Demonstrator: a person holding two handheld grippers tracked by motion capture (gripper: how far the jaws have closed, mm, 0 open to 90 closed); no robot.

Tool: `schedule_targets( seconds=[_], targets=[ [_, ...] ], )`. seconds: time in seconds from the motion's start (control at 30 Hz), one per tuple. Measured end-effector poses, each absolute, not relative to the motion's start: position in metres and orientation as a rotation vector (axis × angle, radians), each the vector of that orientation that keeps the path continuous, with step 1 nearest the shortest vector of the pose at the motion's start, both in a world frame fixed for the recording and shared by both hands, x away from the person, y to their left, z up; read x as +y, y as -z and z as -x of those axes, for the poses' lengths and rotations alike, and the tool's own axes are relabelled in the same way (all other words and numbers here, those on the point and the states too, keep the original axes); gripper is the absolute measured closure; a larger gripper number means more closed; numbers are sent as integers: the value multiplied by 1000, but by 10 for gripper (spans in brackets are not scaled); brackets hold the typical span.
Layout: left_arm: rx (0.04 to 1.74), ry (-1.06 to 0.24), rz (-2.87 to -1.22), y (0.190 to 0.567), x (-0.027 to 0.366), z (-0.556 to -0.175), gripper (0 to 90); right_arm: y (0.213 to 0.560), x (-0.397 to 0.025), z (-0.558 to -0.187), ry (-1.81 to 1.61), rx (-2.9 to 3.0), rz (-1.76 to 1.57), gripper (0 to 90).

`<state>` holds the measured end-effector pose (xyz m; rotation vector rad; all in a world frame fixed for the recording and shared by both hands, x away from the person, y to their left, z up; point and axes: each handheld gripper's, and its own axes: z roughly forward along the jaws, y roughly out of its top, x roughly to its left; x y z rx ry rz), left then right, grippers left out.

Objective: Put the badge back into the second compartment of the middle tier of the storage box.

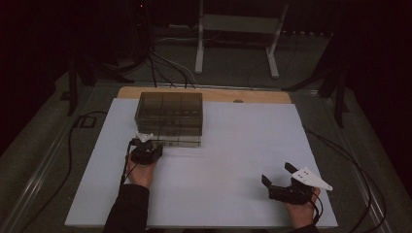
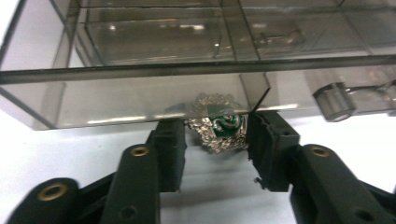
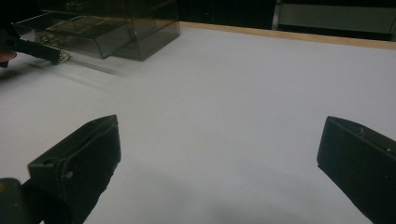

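- The left gripper (image 1: 145, 144) sits at the front left corner of the smoky, see-through plastic organiser box (image 1: 171, 112), which stands on the white table sheet (image 1: 233, 160) towards its far left.
- In the left gripper view, its two black jaws stand a little apart with a small silver brooch set with a green stone (image 2: 218, 127) between them; whether the pads actually press on the brooch I cannot tell.
- The brooch lies right at the open front edge of a pulled-out clear drawer (image 2: 140, 100), half under its lip and half over the white sheet.
- A round clear knob (image 2: 332, 101) shows on the neighbouring drawer front, to the right in that view.
- The right gripper (image 1: 281, 177) rests low over the near right part of the sheet, well apart from the box, its jaws spread wide with nothing between them.
- From the right gripper view, the box (image 3: 116, 28) sits far off at upper left, with the brooch (image 3: 60, 57) just at the drawer's front.
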<state>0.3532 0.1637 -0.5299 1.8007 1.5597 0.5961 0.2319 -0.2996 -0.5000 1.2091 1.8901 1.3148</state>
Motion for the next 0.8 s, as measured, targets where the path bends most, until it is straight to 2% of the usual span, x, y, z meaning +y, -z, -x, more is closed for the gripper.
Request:
schedule_targets(
  seconds=[0.27,0.47,0.7,0.8],
  targets=[
    [1537,-579,-1777,525,161,-347,710,500,-300,-232,-1306,1892,-1215,0],
    [1537,-521,-1739,523,162,-340,751,501,-300,-232,-1299,1895,-1219,0],
    [1523,-471,-1702,521,163,-336,863,501,-300,-233,-1286,1899,-1224,0],
    [1513,-444,-1704,521,161,-335,877,501,-300,-233,-1285,1900,-1224,0]
  ],
)
